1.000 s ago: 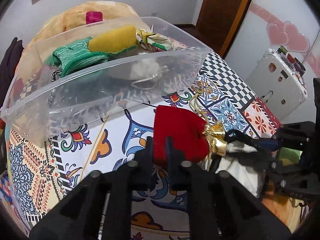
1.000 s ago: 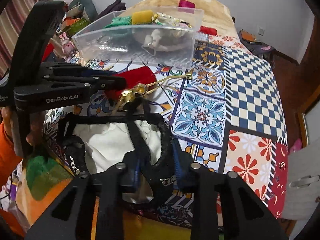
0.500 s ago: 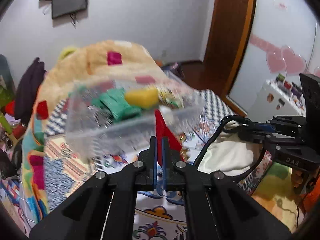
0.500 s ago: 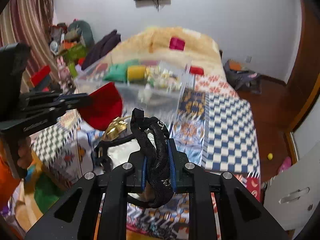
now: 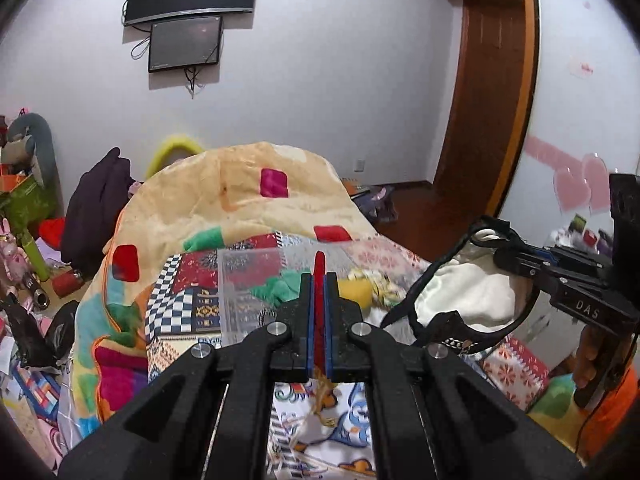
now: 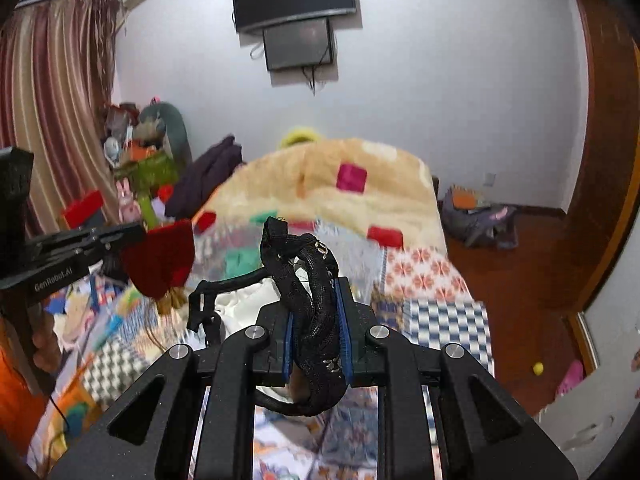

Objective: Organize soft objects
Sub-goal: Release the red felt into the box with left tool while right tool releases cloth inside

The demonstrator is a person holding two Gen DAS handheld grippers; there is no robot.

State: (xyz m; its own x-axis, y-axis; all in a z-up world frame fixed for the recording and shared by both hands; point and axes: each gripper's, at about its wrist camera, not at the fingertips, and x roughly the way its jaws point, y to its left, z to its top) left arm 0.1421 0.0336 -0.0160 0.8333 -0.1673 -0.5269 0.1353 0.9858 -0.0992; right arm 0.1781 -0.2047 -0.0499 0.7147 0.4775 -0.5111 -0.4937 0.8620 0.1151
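Note:
My left gripper [image 5: 319, 280] is shut on a red velvet pouch [image 5: 319, 300], seen edge-on between the pads; it also shows in the right wrist view [image 6: 160, 264], hanging in the air with gold cords below. My right gripper [image 6: 316, 292] is shut on the black braided strap [image 6: 312, 280] of a white bag with black trim [image 5: 468, 292], lifted above the bed. A clear plastic bin [image 5: 248, 280] holding green, yellow and patterned soft items stands on the bed ahead of and below both grippers.
The bed has a patterned patchwork sheet [image 5: 188, 304] and a beige blanket [image 5: 240, 184] heaped at the far end. Clutter and toys lie on the floor at the left [image 5: 28, 240]. A wooden door [image 5: 492, 100] stands at the right, screens on the far wall.
Both grippers have risen from the bed, lifting the red pouch and the white bag clear of the sheet. The bin now sits lower and farther off in both views.

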